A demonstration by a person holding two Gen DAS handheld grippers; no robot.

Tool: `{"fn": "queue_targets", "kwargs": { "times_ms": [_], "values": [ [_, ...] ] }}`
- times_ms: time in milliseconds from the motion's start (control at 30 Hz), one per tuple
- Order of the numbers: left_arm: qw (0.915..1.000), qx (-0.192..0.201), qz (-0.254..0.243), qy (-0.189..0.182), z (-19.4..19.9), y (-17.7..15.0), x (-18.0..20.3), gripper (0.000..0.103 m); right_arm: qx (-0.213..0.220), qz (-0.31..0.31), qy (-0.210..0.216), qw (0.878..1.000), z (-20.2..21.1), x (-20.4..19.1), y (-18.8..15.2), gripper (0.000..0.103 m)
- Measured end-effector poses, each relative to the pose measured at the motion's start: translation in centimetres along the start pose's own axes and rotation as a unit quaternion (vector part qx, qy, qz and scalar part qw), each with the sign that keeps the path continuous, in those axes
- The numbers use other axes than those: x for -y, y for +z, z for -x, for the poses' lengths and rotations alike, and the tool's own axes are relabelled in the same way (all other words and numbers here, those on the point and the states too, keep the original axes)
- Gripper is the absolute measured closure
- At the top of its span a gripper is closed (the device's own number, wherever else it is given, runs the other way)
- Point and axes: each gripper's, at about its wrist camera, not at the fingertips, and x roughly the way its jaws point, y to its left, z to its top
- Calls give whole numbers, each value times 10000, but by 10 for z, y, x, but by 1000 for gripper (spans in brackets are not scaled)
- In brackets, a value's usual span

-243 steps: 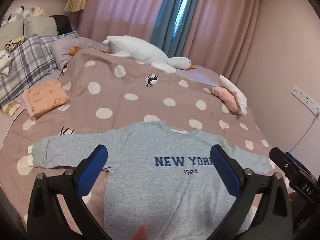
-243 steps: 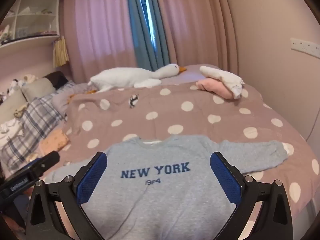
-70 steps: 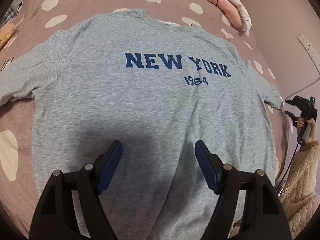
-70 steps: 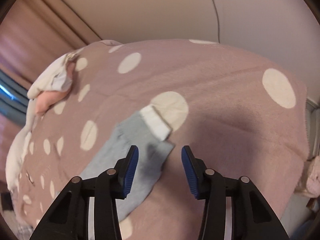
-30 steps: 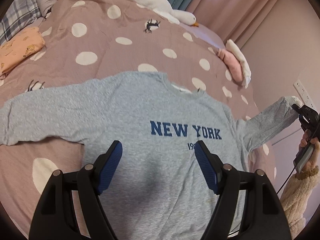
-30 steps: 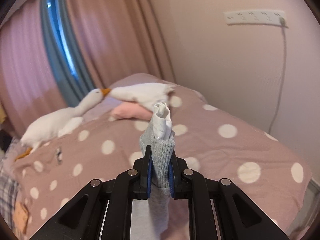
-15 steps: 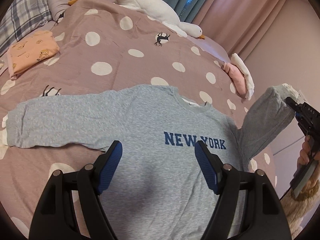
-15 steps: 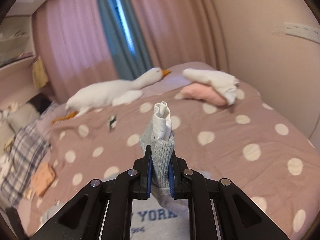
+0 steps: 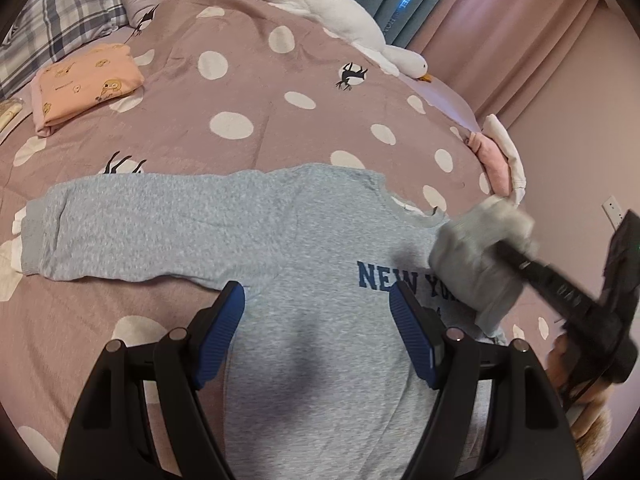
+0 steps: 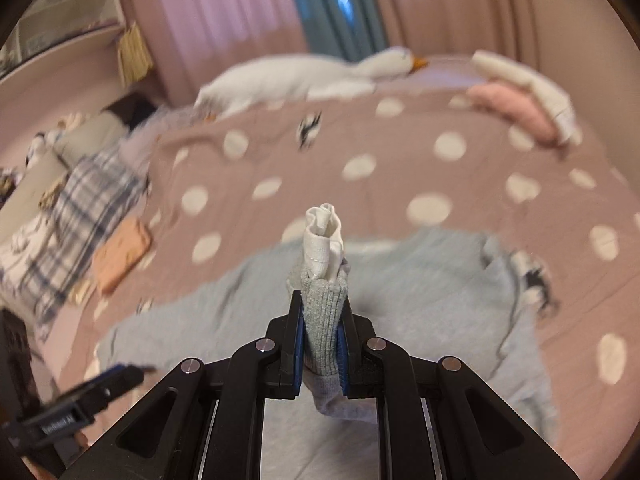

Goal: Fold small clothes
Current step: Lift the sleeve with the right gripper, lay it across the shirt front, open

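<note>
A grey "NEW YORK" sweatshirt [image 9: 280,240] lies face up on the polka-dot bedspread [image 9: 248,92]. Its left sleeve [image 9: 100,232] is spread out flat. My left gripper [image 9: 316,332] is open and empty, hovering over the lower chest. My right gripper [image 10: 322,344] is shut on the right sleeve's cuff [image 10: 324,304], with white inner cuff [image 10: 324,236] sticking out. In the left wrist view the right gripper [image 9: 504,252] carries the bunched sleeve [image 9: 476,260] over the chest lettering.
A folded orange garment [image 9: 84,80] lies at the far left. A white goose plush [image 9: 332,24] lies at the head of the bed. Pink and white clothes [image 9: 498,152] sit at the right edge. Plaid pillows [image 9: 52,20] sit far left. The wall [image 9: 580,140] is right.
My right gripper has swung the held sleeve leftward, from beside the bed to over the sweatshirt's chest. The left gripper stays open and has shifted slightly.
</note>
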Motion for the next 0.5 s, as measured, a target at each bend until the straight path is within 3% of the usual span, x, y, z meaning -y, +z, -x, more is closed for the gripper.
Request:
{"fn": "queue_targets", "kwargs": {
  "times_ms": [367, 500],
  "values": [
    [10000, -70, 1, -60, -9, -5, 4, 29, -1125, -24, 365, 9930, -47, -11, -37, 88],
    [9997, -168, -56, -190, -13, -6, 11, 29, -1033, -266, 651, 9922, -31, 1, -37, 80]
  ]
}}
